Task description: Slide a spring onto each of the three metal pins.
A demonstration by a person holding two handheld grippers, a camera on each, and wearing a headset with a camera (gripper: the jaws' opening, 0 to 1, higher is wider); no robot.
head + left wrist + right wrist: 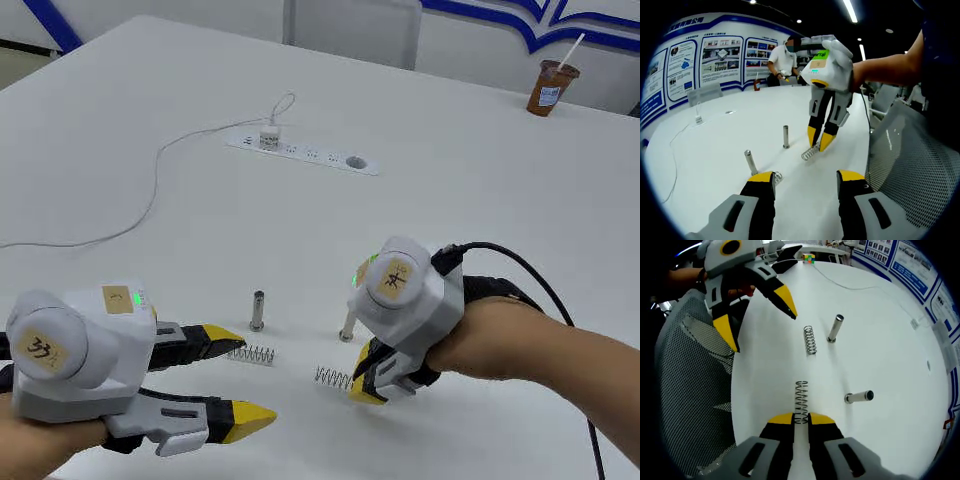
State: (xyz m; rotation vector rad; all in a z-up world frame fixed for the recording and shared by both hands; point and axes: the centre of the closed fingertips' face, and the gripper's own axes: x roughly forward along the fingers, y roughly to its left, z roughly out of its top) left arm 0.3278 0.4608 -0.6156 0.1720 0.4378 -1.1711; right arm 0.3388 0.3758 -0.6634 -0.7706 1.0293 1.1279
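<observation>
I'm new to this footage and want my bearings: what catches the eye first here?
The right gripper, right of centre on the white table, is shut on the end of a spring. The left gripper is open beside a second spring, and two metal pins stand upright just beyond.

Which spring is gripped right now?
The spring pinched at one end by the right gripper; the other spring lies free near the left gripper.

A pin (258, 310) stands just ahead of my left tongs (256, 377), another pin (347, 327) by my right tongs (358, 390); past them the desk (450, 200) lies open to the power strip (305, 153).
</observation>
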